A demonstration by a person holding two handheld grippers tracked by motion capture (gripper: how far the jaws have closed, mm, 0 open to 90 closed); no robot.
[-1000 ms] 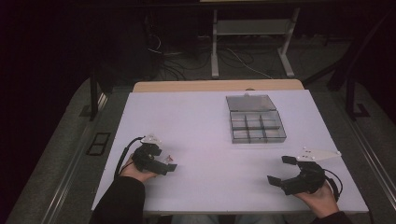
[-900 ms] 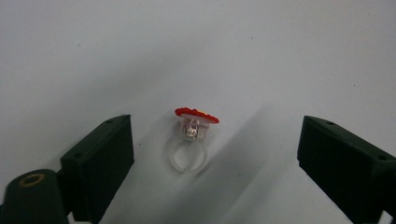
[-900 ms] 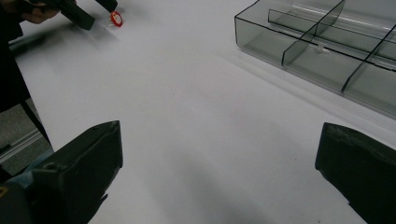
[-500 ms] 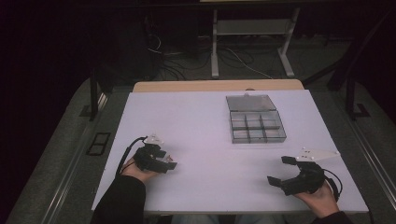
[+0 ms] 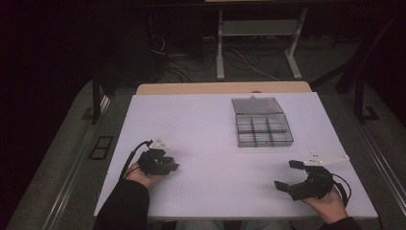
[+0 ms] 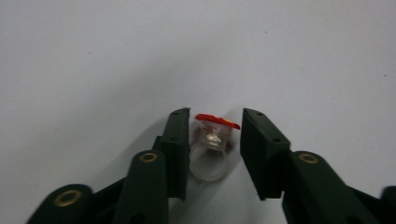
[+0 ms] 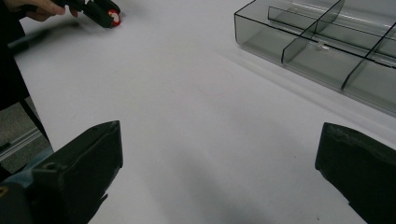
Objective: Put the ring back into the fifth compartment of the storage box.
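Observation:
A clear plastic ring with a red top (image 6: 211, 140) lies on the white table (image 5: 206, 124) between the black jaws of my left gripper (image 6: 215, 114). Those jaws have just been closing. The left pad is against the ring and a thin gap remains at the right pad. In the high view the left gripper (image 5: 171, 166) sits near the table's front left. My right gripper (image 5: 285, 174) rests at the front right, its jaws wide apart and empty (image 7: 219, 140). In the right gripper view the ring's red top (image 7: 114, 17) shows far off at the left gripper's tips.
A clear grey compartment box (image 5: 262, 128) with its lid folded back stands at the table's far right; its near wall (image 7: 322, 42) is ahead of the right gripper. A small clear piece lies in one compartment. The table's edges drop to a dark floor.
The left gripper's jaws have drawn together around the ring. Both hands have stayed where they were, and the right jaws stand as wide as before.

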